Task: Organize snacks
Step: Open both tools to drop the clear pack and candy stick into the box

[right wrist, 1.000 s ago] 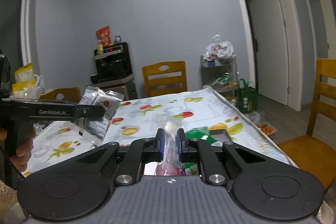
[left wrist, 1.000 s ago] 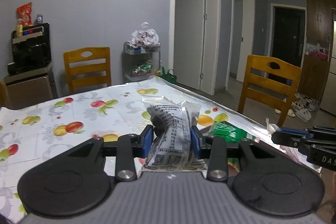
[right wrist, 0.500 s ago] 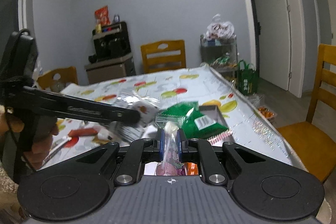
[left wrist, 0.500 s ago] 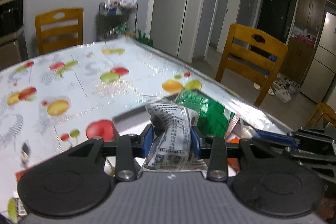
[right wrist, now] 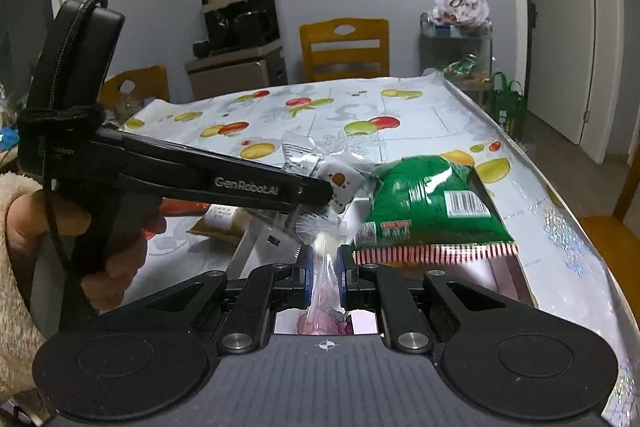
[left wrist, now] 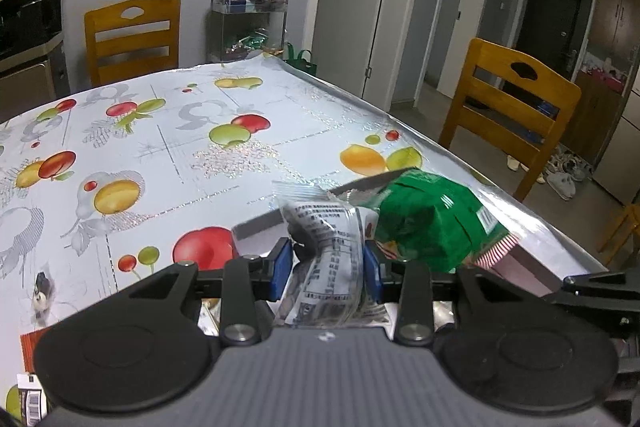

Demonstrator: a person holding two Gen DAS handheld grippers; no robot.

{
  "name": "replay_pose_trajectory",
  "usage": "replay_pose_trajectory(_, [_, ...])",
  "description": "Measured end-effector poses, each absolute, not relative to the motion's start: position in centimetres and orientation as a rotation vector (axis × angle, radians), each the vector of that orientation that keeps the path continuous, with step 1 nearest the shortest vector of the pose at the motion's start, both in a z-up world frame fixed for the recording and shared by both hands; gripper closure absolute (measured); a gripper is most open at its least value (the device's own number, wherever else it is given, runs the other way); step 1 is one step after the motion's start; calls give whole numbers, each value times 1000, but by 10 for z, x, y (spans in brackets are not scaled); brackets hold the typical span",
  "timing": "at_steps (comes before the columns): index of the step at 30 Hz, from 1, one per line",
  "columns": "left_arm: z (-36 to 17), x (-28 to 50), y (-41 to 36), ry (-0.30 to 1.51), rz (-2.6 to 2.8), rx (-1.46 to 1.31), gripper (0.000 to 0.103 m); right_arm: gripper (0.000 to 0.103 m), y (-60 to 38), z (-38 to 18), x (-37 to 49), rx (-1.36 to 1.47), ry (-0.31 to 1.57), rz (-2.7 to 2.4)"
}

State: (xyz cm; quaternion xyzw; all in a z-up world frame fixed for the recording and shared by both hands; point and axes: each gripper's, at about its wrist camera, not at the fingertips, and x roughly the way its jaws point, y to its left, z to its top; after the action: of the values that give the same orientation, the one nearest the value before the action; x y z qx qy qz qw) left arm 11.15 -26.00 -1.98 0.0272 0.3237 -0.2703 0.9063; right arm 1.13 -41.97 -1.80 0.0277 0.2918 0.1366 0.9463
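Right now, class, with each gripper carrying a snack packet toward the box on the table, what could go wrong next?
1. The green bag already fills much of the box, so dropped packets may slide off it onto the table.
2. The left gripper and right gripper converge on the same spot and could collide.
3. The right gripper pinches only the thin clear packet by its edge; it might slip out early.
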Motion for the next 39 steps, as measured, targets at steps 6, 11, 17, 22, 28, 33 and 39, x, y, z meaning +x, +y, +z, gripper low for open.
replay_pose_trajectory(6, [-21,117,-266,639,-540,89,68,89,-415,-22,23,56,613,266])
replay_pose_trajectory(11, [-21,120,-270,616,-537,108,68,89,-411,-26,28,51,635,267])
replay_pose_trajectory(17, [-24,121,-267,593,-559,115,68,89,-411,-25,30,54,644,254])
replay_pose_trajectory(22, [-27,119,-266,582,-576,123,67,89,-412,-26,33,46,659,226])
replay_pose_trajectory(28, [-30,117,-267,581,-598,136,67,88,-412,-26,33,47,665,211])
replay_pose_trajectory(33, [-33,119,-266,595,-597,126,67,87,-413,-27,34,60,672,210])
replay_pose_trajectory(39, [-34,119,-266,594,-597,130,67,86,-414,-26,33,65,675,208])
